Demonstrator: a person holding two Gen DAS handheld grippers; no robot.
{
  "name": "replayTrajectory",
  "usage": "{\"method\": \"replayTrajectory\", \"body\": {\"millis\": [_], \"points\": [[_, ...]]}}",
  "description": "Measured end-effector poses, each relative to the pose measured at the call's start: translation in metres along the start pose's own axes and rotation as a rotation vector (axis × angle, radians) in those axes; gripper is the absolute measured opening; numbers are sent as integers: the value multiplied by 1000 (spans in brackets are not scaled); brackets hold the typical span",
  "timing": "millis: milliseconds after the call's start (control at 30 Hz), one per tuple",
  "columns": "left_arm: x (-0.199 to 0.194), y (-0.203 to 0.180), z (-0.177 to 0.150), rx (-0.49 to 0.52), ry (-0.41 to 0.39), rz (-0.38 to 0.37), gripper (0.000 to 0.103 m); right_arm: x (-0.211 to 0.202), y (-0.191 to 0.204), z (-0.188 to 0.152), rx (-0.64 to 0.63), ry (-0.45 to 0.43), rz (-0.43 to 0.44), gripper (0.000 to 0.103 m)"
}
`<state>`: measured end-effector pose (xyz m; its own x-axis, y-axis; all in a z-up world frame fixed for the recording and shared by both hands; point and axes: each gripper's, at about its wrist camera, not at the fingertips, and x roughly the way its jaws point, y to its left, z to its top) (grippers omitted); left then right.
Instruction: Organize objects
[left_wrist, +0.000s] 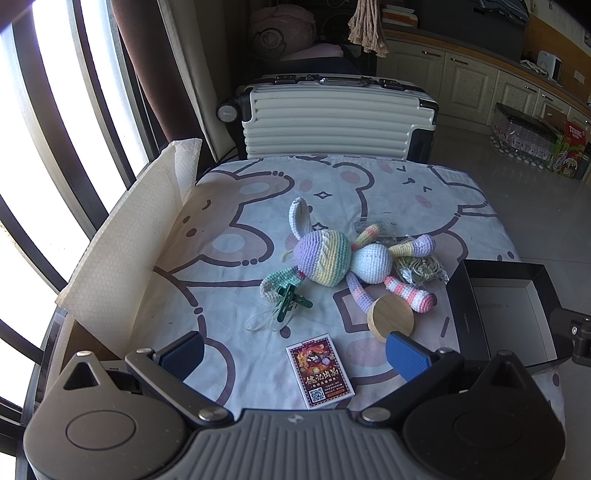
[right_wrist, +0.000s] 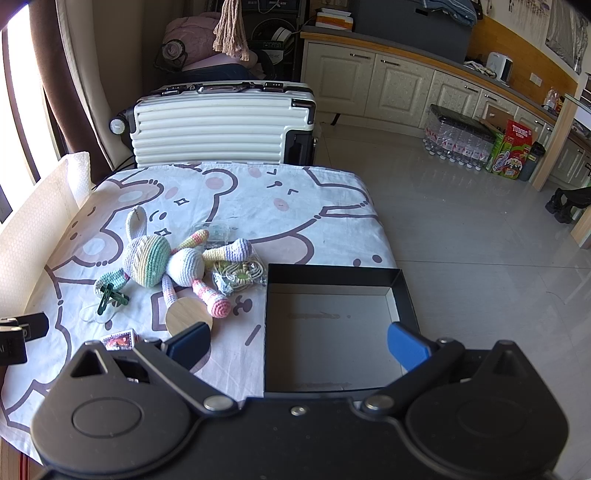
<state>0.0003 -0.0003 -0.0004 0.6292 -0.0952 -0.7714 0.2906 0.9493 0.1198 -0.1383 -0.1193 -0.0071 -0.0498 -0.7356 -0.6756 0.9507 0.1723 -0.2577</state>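
A pastel crochet bunny lies mid-table. Beside it are a green clothes peg, a round wooden disc, a bagged cord bundle, a small clear case and a card pack. An empty black box sits at the table's right edge. My left gripper is open, empty, above the card pack. My right gripper is open, empty, over the box.
A white honeycomb paper sheet stands along the table's left edge by the window. A white suitcase stands behind the table. To the right is tiled floor with bottle packs and cabinets beyond.
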Motion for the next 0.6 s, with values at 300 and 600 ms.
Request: {"method": "replayTrajectory", "body": {"millis": [300,600], "points": [[0,0,0,16,-2,-12,103,0,0,0,7,3,-10,103],[0,0,0,33,-4,-26,103,0,0,0,15,6,-20,103]]}}
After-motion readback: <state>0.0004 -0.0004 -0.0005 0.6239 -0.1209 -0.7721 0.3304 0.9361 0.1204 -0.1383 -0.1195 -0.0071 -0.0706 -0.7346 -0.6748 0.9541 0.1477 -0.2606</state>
